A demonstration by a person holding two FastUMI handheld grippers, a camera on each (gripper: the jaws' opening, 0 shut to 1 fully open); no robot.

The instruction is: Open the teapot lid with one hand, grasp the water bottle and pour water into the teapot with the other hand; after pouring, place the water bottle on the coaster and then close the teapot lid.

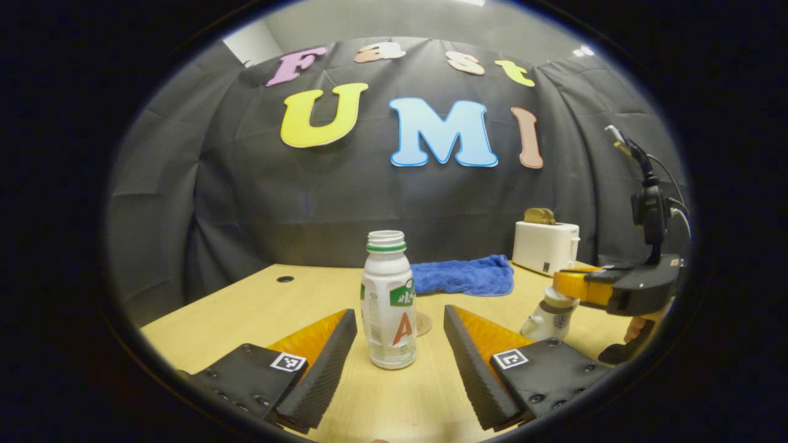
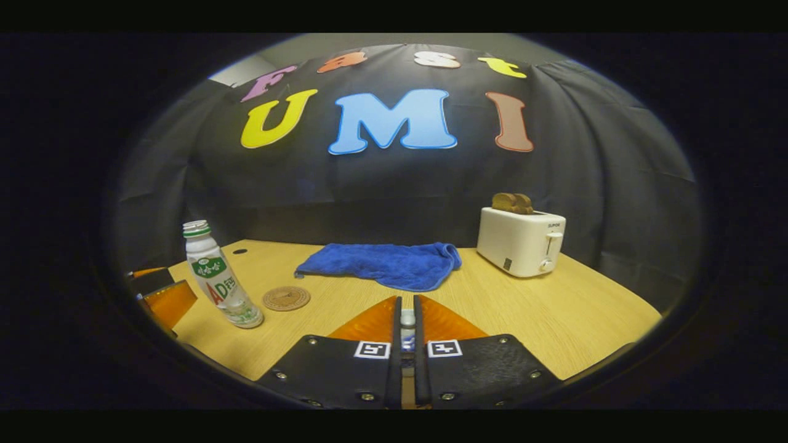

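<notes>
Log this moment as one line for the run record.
left gripper: open around bottle, uncapped, upright on table | right gripper: shut on small lid knob | coaster: bare

Black gripper bodies (square markers, screws)

bottle white, capless, upright | coaster round, just behind | teapot white

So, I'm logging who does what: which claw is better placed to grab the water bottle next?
Left. The left claw stands open with the water bottle upright between its fingers. The right claw is shut on the teapot lid, so it looks busy.
</notes>
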